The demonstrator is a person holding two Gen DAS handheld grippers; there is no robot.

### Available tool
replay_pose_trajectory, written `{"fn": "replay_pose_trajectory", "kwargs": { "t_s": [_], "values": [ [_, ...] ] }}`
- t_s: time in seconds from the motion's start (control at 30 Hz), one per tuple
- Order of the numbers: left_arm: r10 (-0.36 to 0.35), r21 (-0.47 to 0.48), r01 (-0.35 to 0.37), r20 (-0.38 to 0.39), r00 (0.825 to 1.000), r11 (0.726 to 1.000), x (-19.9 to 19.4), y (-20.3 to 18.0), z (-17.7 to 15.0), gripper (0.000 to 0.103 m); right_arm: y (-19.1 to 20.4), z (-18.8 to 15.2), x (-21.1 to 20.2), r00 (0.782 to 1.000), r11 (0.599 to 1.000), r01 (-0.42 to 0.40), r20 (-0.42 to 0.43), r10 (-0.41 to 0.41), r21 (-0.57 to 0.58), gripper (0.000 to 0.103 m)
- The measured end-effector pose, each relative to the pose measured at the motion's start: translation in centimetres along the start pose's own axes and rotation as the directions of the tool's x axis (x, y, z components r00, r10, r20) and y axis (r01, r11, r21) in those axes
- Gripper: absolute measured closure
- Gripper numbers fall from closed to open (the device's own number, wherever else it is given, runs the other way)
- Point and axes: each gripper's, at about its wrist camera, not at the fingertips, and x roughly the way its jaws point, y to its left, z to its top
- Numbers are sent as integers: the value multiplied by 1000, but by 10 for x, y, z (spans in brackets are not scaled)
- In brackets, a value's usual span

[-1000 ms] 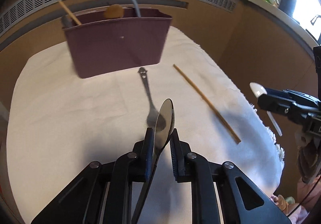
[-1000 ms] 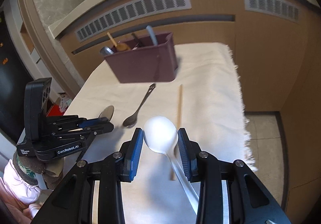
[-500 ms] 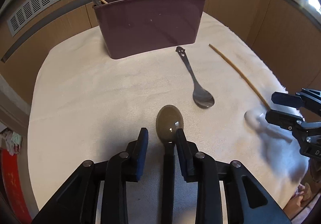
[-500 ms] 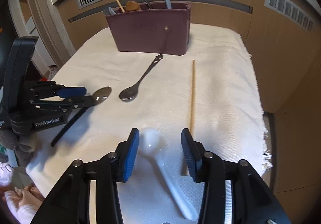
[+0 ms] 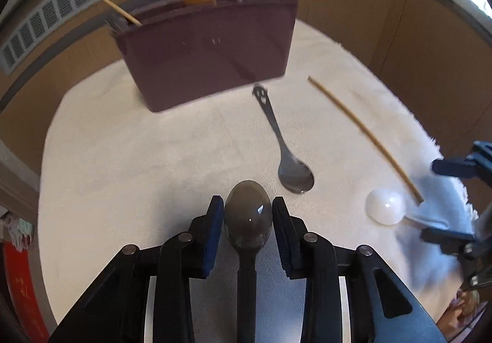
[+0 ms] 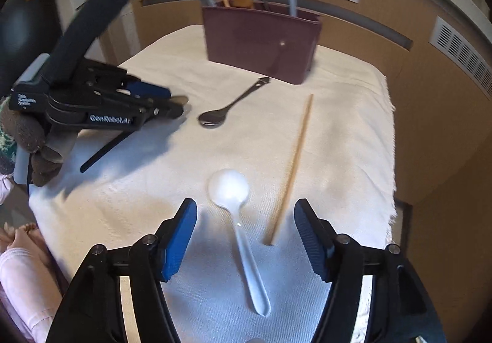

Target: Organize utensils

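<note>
— Can any writing be read here?
— White lettering "GenRobot.AI" runs along the left gripper (image 6: 176, 106), seen from the right wrist. A small label behind it is too blurred.

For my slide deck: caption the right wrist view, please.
Right gripper opening over a white plastic spoon lying on the cloth, chopstick beside it.

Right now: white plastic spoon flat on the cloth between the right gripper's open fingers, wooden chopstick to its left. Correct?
Not quite. The wooden chopstick lies to the right of the white plastic spoon, as the right wrist view shows. The rest holds: spoon flat on the cloth, right gripper opening, not gripping it.
</note>
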Motion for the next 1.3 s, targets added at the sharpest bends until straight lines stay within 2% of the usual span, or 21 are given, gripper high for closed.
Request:
{"fn": "replay_pose_trajectory", "kwargs": {
  "t_s": [0.1, 0.2, 0.27, 0.3, 0.33, 0.37, 0.6, 0.73, 0.8, 0.9, 0.97, 1.0, 1.1, 1.13, 1.2, 1.23, 1.3],
  "values": [
    [-2, -57, 7, 102, 995, 998, -29, 6, -2, 70, 2, 11, 19, 998, 999, -43, -44, 42, -23, 44],
    [-3, -85, 16, 149, 989, 996, -42, 12, -5, 69, 0, 17, 40, 992, 998, -57, -118, 53, -25, 53],
    [9, -93, 7, 163, 987, 996, -47, 14, -8, 69, 0, 17, 44, 990, 998, -51, -132, 48, -21, 57],
    [5, -97, 11, 166, 986, 995, -48, 16, -9, 69, 0, 17, 42, 990, 999, -47, -136, 43, -23, 71],
    [0, -102, 17, 169, 986, 995, -48, 17, -11, 69, 1, 18, 39, 991, 999, -29, -132, 26, -21, 72],
    [-1, -106, 19, 171, 985, 994, -49, 18, -13, 69, 1, 19, 34, 993, 1000, -10, -115, 8, -15, 72],
    [-12, -143, 46, 227, 974, 989, -70, 23, -19, 70, -6, 30, -15, 999, 997, -4, 45, 0, 80, 72],
    [-4, -145, 51, 308, 951, 988, -98, 22, -7, 70, -15, 50, -50, 984, 989, -23, 180, -4, 148, 72],
    [-3, -131, 55, 363, 932, 990, -120, 22, 5, 70, -19, 71, -71, 966, 987, -21, 256, -21, 158, 72],
    [5, -88, 41, 472, 882, 995, -160, 19, 39, 70, -27, 113, -116, 919, 987, 19, 386, -81, 161, 72],
    [22, -63, 16, 551, 834, 998, -190, 19, 68, 70, -36, 143, -144, 875, 983, 50, 468, -128, 175, 71],
    [39, -50, -11, 598, 801, 999, -206, 18, 86, 70, -41, 162, -159, 840, 982, 52, 524, -142, 183, 71],
    [73, -57, -47, 675, 735, 997, -230, 23, 123, 69, -53, 199, -181, 768, 975, 50, 615, -177, 218, 71],
    [77, -68, -41, 696, 714, 997, -236, 27, 136, 69, -58, 212, -183, 753, 974, 37, 635, -173, 222, 71],
    [80, -83, -28, 723, 686, 996, -241, 36, 156, 69, -63, 228, -183, 731, 973, 14, 661, -168, 232, 71],
    [83, -97, -17, 736, 671, 995, -241, 42, 166, 69, -65, 235, -179, 710, 970, 4, 683, -173, 242, 71],
    [81, -112, 4, 740, 668, 994, -234, 53, 182, 69, -69, 244, -169, 698, 969, -23, 698, -159, 244, 71]
  ]
}}
